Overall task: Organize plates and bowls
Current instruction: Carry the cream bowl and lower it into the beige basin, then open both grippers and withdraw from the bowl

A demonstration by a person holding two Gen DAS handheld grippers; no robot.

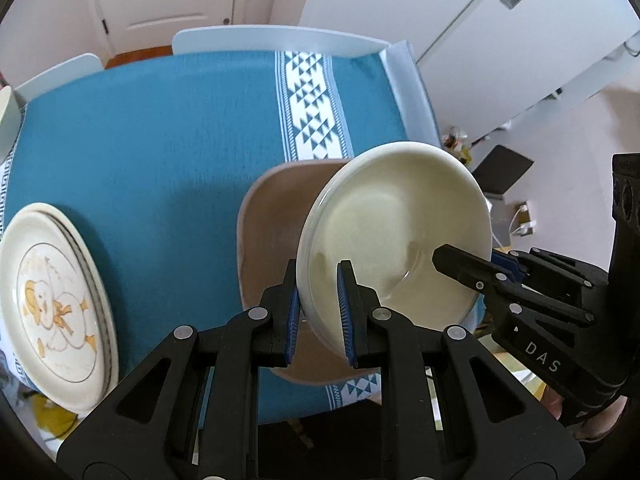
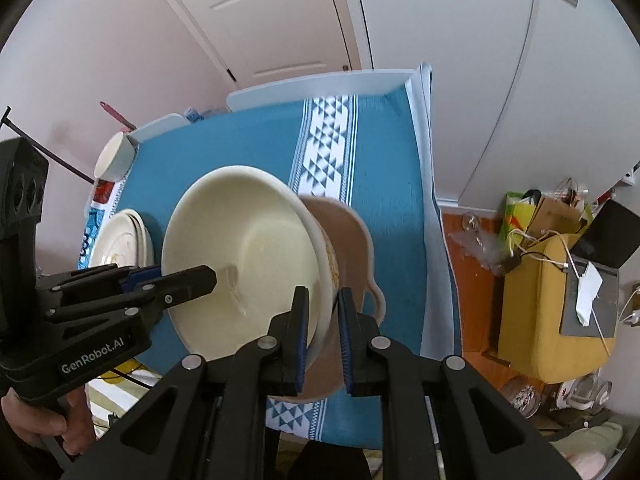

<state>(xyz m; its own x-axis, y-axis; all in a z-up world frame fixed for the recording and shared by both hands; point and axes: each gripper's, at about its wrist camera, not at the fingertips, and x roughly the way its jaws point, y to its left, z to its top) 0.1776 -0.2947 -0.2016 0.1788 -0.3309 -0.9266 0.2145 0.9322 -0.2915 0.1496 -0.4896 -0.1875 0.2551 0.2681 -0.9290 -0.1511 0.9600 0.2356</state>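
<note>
With my left tongs (image 1: 320,312) and my right tongs (image 2: 323,334) each clamped on opposite rims of the cream bowl (image 1: 400,232), I hold it tilted just above the brown bowl (image 1: 276,216) on the blue tablecloth (image 1: 140,140), the plate stack (image 1: 52,304) off to my left.

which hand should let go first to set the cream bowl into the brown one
Probably the right. Both tongs are shut on the cream bowl's rim, left tongs nearer the plate stack, right tongs on the opposite rim. The brown bowl shows directly beneath the left grip, so it can steady.
</note>
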